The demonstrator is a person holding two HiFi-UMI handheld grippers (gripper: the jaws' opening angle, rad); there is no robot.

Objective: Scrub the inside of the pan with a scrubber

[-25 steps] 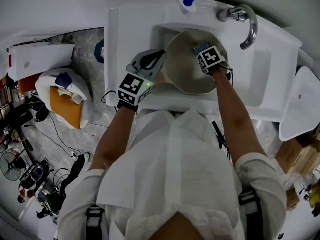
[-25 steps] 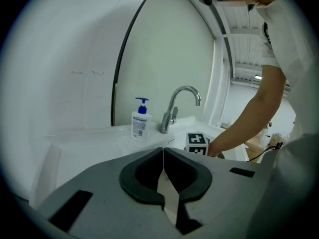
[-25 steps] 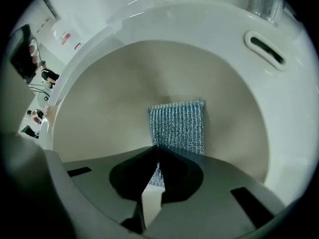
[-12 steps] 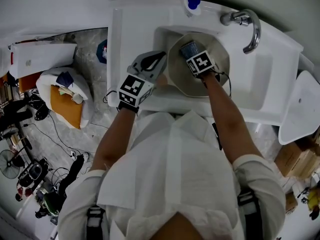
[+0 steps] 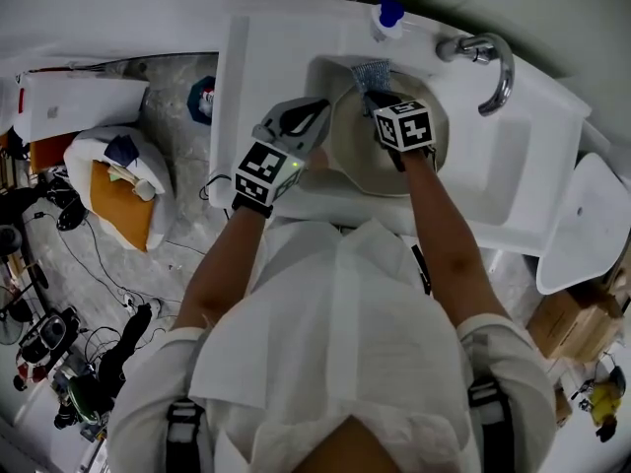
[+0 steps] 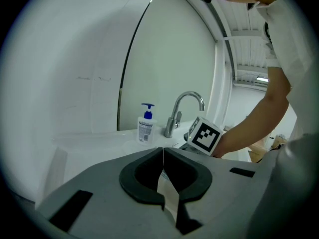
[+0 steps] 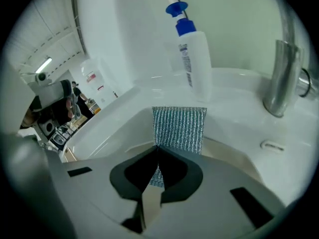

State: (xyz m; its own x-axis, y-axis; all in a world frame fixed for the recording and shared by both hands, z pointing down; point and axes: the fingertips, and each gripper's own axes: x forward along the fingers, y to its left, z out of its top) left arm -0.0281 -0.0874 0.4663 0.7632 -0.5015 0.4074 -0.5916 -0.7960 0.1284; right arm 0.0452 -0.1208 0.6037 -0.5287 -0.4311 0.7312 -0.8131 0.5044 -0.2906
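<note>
A round pan with a pale inside lies in the white sink. My left gripper has its jaws closed at the pan's left rim; in the left gripper view the jaws meet in a thin line and the gripper's body hides the pan. My right gripper is shut on a blue-silver mesh scrubber, raised over the pan's far rim. The right gripper view shows the scrubber sticking up from the closed jaws.
A soap pump bottle stands on the sink's back edge, just beyond the scrubber. The chrome faucet curves over the basin at right. A white bin is at the right, and bags and cables lie on the floor at the left.
My right gripper has swept with the scrubber from the pan's right side across the inside and up to its far rim. The left gripper has stayed at the left rim.
</note>
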